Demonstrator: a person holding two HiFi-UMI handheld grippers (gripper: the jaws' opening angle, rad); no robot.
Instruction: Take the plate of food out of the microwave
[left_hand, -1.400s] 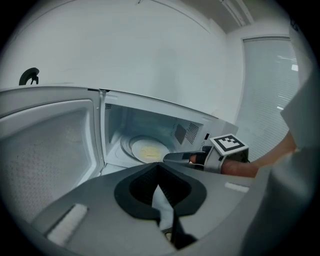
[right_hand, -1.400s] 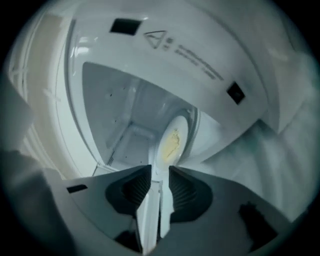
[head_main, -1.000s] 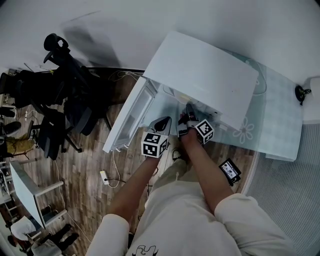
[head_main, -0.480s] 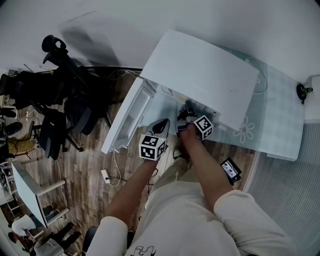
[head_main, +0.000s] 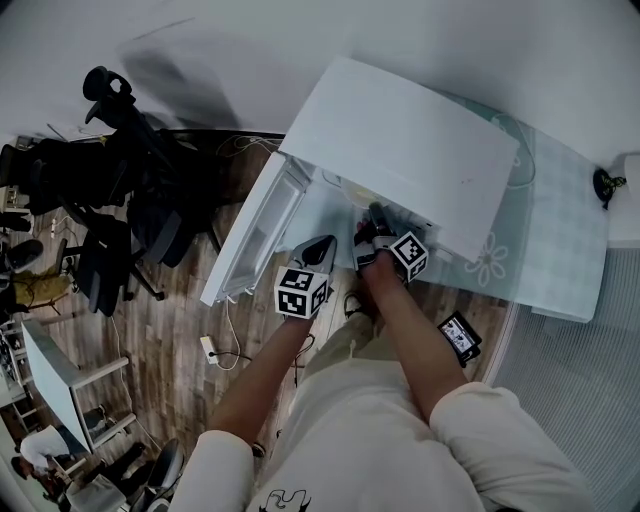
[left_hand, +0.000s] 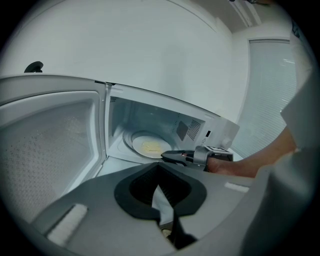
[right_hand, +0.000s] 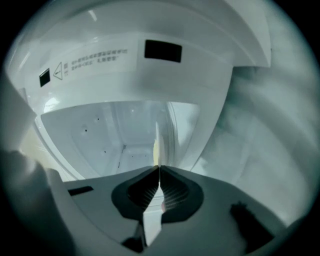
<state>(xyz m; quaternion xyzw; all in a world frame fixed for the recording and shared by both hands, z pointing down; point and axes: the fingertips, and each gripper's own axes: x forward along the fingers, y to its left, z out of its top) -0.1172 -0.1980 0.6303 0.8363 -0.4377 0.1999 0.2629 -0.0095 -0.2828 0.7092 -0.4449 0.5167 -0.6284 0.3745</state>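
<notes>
Plate (left_hand: 148, 146), mostly hidden inside microwave (head_main: 400, 150), pinched edge-on by right tongs (right_hand: 159, 169).

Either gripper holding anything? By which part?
Right gripper pinches the plate by its near rim. Left gripper holds nothing, jaws shut.

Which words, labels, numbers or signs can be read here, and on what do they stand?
No text is legible.
Label on the microwave, above its opening: a triangle sign and two lines of print, too blurred to read.
Phone screen: too small to read.
Marker cubes: square patterns only, no words.
</notes>
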